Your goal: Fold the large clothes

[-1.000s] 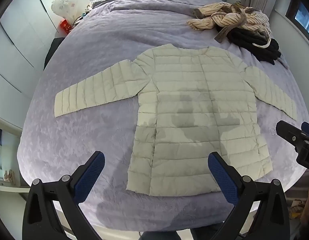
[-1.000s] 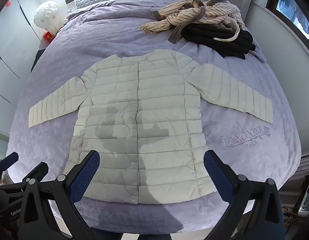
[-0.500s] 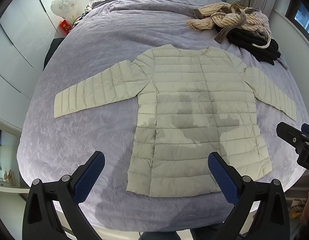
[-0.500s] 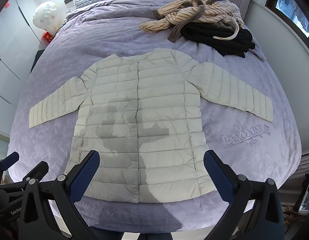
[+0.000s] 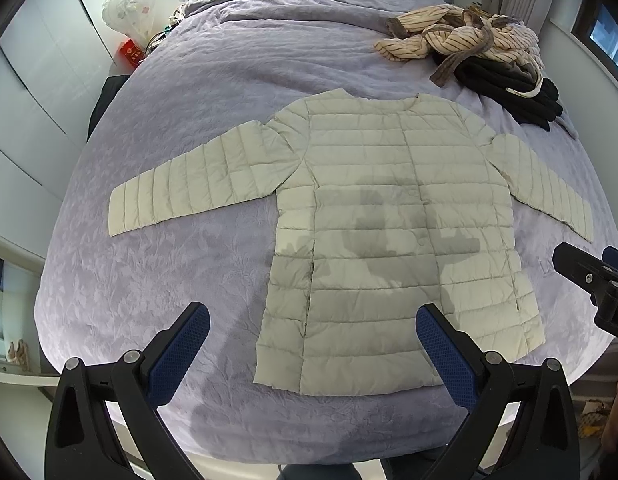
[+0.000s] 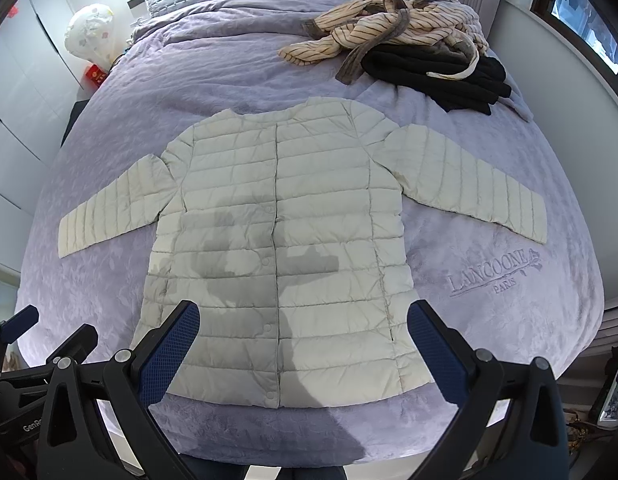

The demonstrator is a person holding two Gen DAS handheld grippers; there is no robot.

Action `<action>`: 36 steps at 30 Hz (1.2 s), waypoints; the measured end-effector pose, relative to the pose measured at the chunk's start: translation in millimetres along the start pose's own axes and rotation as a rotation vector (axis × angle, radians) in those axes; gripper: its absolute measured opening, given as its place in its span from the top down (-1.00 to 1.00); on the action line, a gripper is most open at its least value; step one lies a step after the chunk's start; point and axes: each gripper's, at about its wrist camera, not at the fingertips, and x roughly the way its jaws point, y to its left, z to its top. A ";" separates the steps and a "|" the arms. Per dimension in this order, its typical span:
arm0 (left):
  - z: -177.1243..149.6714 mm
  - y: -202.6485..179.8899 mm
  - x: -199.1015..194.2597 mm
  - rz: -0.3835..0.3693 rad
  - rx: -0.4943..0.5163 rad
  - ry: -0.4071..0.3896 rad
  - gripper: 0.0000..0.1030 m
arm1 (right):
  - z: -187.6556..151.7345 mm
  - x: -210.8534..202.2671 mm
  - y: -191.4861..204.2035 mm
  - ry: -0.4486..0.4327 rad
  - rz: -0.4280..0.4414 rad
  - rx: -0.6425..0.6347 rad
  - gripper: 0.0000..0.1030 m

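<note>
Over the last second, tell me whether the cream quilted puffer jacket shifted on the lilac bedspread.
No. The cream quilted puffer jacket lies flat where it was, its right cuff at the same spot above the embroidered logo.

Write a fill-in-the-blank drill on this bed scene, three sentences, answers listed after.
1. The cream quilted jacket lies flat on the lavender bedspread with both sleeves spread ____.
2. The left gripper and the right gripper hover above the jacket's hem, jaws ____.
3. The striped garment lies partly on a ____ one, beyond the jacket's collar.

Missing words: outward; open; black
</note>
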 end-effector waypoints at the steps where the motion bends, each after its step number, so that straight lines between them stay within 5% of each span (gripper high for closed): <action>1: -0.4 0.1 0.2 -0.001 0.002 -0.001 -1.00 | -0.1 0.2 0.2 0.000 0.000 0.000 -1.00; 36: 2.3 2.6 2.7 -0.002 0.000 -0.001 -1.00 | 1.6 1.4 -0.8 0.000 -0.002 -0.004 -1.00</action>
